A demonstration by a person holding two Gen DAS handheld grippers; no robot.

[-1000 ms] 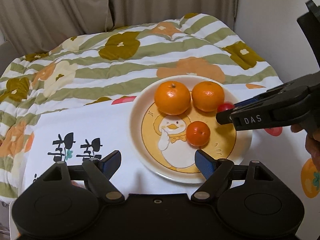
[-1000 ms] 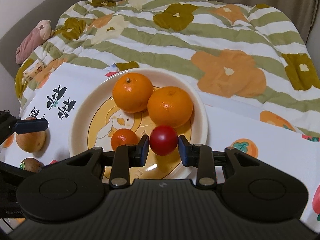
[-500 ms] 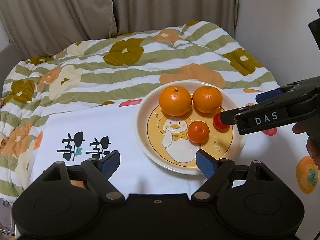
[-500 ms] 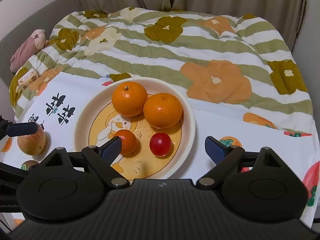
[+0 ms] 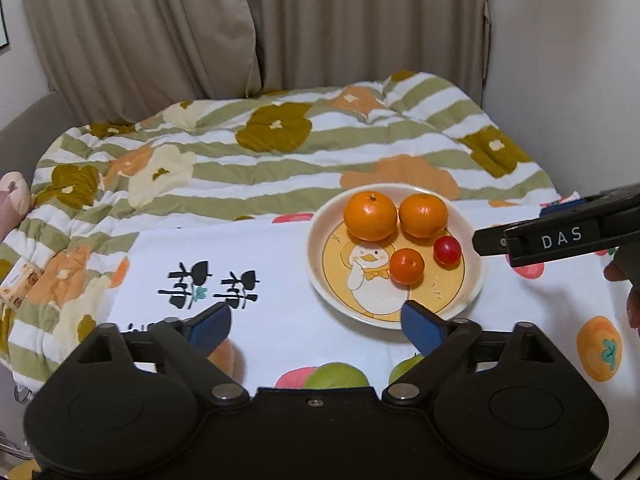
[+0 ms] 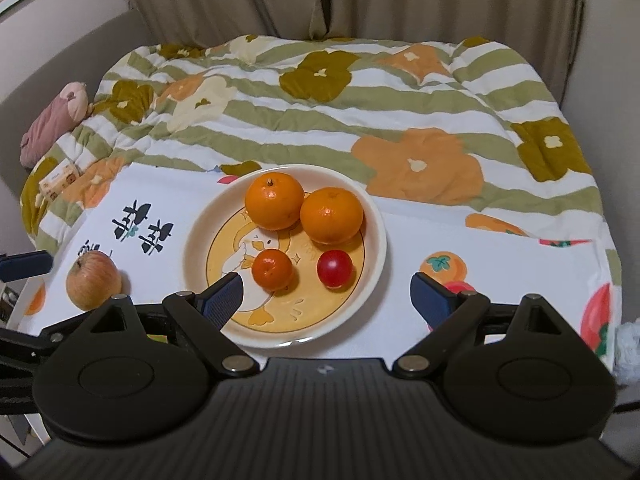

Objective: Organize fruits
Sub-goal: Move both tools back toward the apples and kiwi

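I have the quilt (image 6: 360,92) spread across the back, and on it the white printed cloth (image 6: 500,256) carrying the duck plate (image 6: 192,236). Four fruits sit on that plate: two large oranges (image 6: 274,201) touching at the far side, a small tangerine (image 6: 272,269) and a red cherry tomato (image 6: 335,269) nearer me, slightly apart. An apple (image 6: 93,280) lies on the cloth left of the plate, and green fruit (image 5: 336,376) shows just under my left gripper (image 5: 316,326). Both my left gripper and my right gripper (image 6: 328,296) have their fingers spread wide, holding nothing. I judge the next fruit to collect is the apple or a green one. To do it well, I'd centre the open fingers around the fruit's widest part, come down level, close gently, and set it into the bare near-left of the plate so the round pieces don't roll.
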